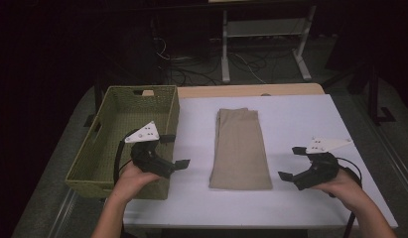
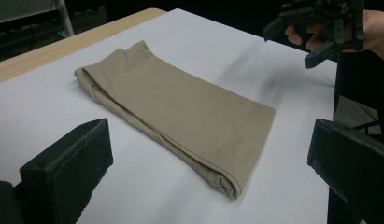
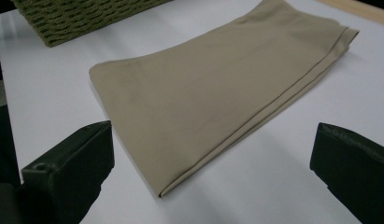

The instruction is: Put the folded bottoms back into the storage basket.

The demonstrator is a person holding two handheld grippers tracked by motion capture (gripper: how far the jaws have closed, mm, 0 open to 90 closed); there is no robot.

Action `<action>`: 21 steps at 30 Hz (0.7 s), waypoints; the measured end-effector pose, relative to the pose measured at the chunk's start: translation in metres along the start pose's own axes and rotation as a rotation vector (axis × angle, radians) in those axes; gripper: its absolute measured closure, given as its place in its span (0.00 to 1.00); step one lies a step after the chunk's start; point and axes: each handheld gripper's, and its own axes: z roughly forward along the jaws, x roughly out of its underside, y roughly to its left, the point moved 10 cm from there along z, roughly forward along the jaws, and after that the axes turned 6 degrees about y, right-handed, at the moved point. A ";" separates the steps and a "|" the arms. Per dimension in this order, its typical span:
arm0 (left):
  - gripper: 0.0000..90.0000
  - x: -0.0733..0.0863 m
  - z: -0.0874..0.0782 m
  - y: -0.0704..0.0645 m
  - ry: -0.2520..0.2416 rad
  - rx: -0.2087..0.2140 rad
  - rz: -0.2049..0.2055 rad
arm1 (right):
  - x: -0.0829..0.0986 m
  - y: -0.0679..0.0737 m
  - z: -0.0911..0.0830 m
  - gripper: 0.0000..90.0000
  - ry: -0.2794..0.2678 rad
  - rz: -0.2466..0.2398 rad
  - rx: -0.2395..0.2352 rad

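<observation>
Folded tan cloth (image 1: pixel 240 148) lies flat at centre of white table (image 1: pixel 301 124), untouched. Left hand-held gripper (image 1: pixel 174 150) & right hand-held gripper (image 1: pixel 292 162) hover either side, jaws wide apart, empty. Green woven basket (image 1: pixel 123 106) at left is empty. Work looks barely begun; grasping & moving the cloth remain.

A folded tan cloth (image 1: pixel 240 148) lies flat on the white bench (image 1: pixel 291 124). Left of the cloth stands a green woven basket (image 1: pixel 123 111); the left tool (image 1: pixel 174 150) hovers between them, jaws spread. The right tool (image 1: pixel 291 162) hovers right of the cloth, jaws spread.
</observation>
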 end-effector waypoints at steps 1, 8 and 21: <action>0.00 0.000 0.000 0.000 -0.002 0.003 -0.003 | 0.002 0.001 0.003 0.00 0.007 0.002 -0.009; 0.00 0.000 -0.001 0.000 -0.007 -0.003 -0.002 | 0.003 0.007 0.009 0.00 0.022 -0.013 -0.029; 0.01 0.000 -0.001 0.000 -0.011 0.001 -0.003 | 0.001 0.015 0.015 0.00 0.014 -0.022 -0.061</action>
